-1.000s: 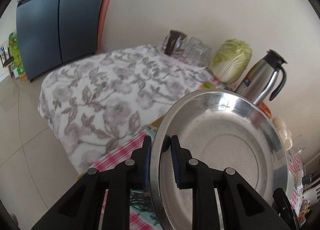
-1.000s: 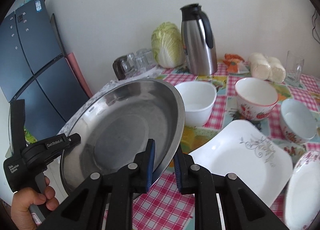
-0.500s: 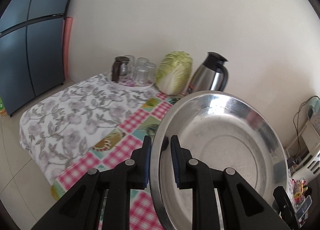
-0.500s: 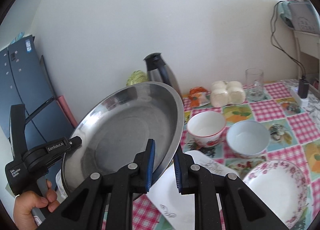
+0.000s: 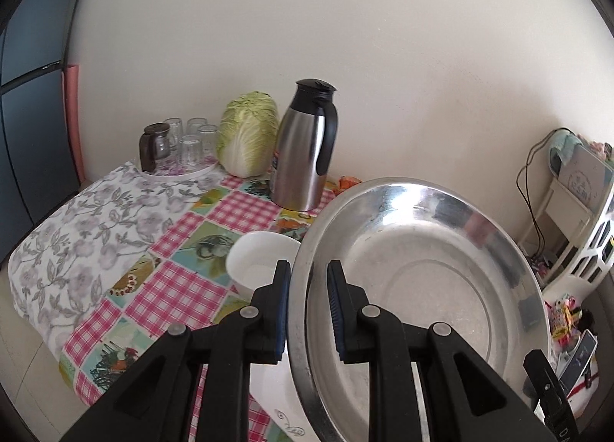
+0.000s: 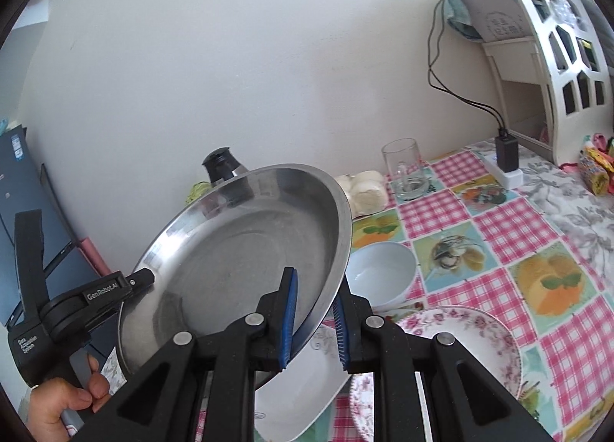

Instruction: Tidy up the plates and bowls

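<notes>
A large steel basin [image 5: 422,288] is held in the air above the table, tilted. My left gripper [image 5: 307,273] is shut on its left rim. My right gripper [image 6: 312,292] is shut on the basin's [image 6: 245,261] right rim. Below it on the checked tablecloth lie a white square plate [image 6: 299,399], a floral round plate [image 6: 472,346] and a pale blue bowl [image 6: 380,273]. A white bowl [image 5: 261,261] sits left of the basin in the left wrist view. The left gripper body and the hand holding it [image 6: 73,311] show in the right wrist view.
A steel thermos jug [image 5: 307,150], a cabbage [image 5: 247,134] and a tray of glasses [image 5: 180,146] stand along the wall. A glass mug [image 6: 406,169], white buns [image 6: 364,188], a charger block [image 6: 506,158] and a white shelf [image 6: 548,58] are at the right.
Both grippers have carried the basin to the right along the table. The floral-cloth end and the fridge have slid out of view; the right end with mug and shelf has come into view.
</notes>
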### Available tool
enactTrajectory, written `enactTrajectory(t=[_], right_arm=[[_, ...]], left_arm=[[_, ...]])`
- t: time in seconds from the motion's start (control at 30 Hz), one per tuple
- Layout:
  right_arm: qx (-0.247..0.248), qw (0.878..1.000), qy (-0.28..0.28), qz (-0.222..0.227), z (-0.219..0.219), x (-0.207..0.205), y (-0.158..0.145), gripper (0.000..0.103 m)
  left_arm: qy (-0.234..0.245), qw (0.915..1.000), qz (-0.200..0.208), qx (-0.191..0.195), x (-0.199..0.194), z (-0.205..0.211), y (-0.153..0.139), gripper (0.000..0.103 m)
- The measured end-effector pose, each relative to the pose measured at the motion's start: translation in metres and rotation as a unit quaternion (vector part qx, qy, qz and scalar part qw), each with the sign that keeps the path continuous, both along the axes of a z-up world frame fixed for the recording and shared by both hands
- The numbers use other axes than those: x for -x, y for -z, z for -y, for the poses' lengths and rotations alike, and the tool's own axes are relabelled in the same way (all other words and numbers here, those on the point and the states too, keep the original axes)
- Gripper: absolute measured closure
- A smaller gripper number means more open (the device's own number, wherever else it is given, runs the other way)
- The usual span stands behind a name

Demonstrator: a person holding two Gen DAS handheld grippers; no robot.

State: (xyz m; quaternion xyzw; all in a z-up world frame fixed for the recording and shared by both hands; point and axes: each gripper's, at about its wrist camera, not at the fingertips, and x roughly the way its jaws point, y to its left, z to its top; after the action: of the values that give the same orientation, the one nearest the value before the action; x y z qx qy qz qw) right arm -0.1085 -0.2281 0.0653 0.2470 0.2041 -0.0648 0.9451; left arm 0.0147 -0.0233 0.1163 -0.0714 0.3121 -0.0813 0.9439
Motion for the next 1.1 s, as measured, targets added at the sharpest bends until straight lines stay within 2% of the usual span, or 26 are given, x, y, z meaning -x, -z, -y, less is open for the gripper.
enactTrajectory(t=[0.17,0.47,0.6,0.7,0.8,0.97,1.1], right_arm=[[0.000,1.000,0.011,-0.006,0.011,0.009,0.004,0.084],[-0.011,0.999,0.010,-0.044,0.018,-0.001,0.024,0.084],[-0.014,0.998,-0.001,-0.061,0.013,-0.008,0.033,0.084],[0.002,0.997,-0.006,-0.080,0.005,-0.013,0.039,0.084],[-0.005,0.996,-0.012,-0.093,0.002,-0.018,0.047,0.084],[-0.008,0.992,-0.022,-0.122,-0.003,-0.029,0.065,0.084],[-0.015,0.989,-0.029,-0.142,-0.006,-0.036,0.077,0.084]], left_arm=[[0.012,0.9998,-0.012,-0.006,0.000,0.012,0.010,0.083],[0.020,0.9973,-0.071,0.007,-0.011,0.008,0.040,0.083],[0.014,0.9943,-0.104,0.018,-0.018,-0.004,0.054,0.083],[0.011,0.9929,-0.117,0.018,-0.019,-0.010,0.060,0.083],[0.014,0.9911,-0.132,0.014,-0.025,-0.013,0.069,0.083],[0.005,0.9844,-0.175,0.018,-0.038,-0.020,0.093,0.083],[0.000,0.9822,-0.187,0.014,-0.042,-0.024,0.102,0.083]])
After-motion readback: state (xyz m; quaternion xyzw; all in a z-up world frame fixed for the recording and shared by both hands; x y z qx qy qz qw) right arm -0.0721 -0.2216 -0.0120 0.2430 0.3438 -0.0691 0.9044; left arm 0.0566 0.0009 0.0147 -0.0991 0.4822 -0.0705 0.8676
